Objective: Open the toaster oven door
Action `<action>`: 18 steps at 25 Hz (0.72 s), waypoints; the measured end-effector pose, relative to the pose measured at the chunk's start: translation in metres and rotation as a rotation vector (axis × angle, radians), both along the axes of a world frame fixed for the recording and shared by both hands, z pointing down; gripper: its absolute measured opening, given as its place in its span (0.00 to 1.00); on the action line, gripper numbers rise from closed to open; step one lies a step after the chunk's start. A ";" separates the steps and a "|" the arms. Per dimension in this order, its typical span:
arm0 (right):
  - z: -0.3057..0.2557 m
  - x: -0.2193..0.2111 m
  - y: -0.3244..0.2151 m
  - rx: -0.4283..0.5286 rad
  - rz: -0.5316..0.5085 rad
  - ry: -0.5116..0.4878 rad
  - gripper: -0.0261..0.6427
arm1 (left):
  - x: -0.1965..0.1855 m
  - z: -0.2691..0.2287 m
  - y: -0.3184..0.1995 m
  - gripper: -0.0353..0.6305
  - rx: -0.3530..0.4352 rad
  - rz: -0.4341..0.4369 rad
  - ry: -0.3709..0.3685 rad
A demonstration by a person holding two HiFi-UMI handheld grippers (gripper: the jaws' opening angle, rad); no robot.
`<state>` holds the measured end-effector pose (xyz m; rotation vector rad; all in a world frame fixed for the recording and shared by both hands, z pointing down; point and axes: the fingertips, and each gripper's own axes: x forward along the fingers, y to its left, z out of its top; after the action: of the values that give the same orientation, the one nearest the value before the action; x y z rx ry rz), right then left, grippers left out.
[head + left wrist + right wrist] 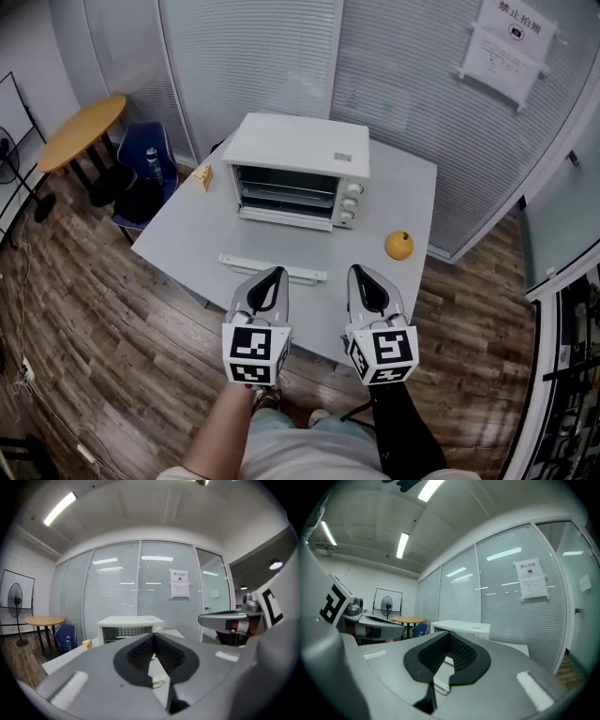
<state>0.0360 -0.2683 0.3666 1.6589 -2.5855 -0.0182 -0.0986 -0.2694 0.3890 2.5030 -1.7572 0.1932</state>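
A white toaster oven [300,169] stands in the middle of the grey table [187,234]. Its door [277,246] hangs down flat towards me, the handle bar [274,268] is nearest, and the wire rack inside shows. My left gripper [270,281] and right gripper [366,278] hover side by side over the table's near edge, just short of the handle. Both are shut and hold nothing. The oven [130,626] appears beyond the left gripper [153,637] in the left gripper view. In the right gripper view the oven [461,626] lies past the right gripper [449,634].
An orange fruit [399,245] lies on the table right of the oven. A small piece of bread [203,176] sits at the oven's left. A blue chair [147,169] and a round wooden table [82,131] stand at the left. Glass partitions close off the back.
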 end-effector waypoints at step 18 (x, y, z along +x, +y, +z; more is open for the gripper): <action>-0.040 0.057 0.093 0.093 -0.096 -0.017 0.04 | 0.055 -0.058 0.099 0.14 0.126 -0.059 -0.045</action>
<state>0.0931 -0.1748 0.3267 1.5672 -2.7143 -0.1320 -0.0439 -0.1703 0.3308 2.5461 -1.9148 0.1403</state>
